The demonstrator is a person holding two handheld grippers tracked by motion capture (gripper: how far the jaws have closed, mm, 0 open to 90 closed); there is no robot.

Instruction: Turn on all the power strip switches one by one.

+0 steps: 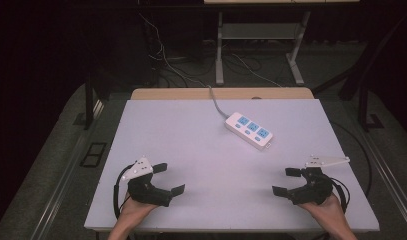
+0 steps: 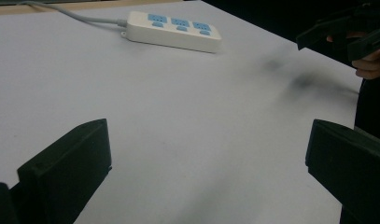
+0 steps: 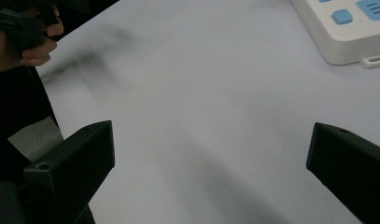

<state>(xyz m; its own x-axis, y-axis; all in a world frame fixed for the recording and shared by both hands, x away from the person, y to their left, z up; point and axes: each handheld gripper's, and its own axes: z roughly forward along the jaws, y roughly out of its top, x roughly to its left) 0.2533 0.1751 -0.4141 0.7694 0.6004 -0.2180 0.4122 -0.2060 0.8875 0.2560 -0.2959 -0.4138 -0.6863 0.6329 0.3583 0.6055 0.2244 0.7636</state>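
Left claw [image 1: 169, 178]: jaws spread, empty, near table [image 1: 201, 150] front edge.
Right claw [image 1: 287, 181]: jaws spread, empty.
Power strip [image 1: 249, 130]: white, far-centre, cable attached.

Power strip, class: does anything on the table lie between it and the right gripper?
Nothing visible does. The right gripper, jaws open, faces bare white table up to the power strip, which lies farther back.

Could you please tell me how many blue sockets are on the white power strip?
3, in a row along the top of the power strip: one near the cord end, one in the middle, one at the far end. None looks hidden.
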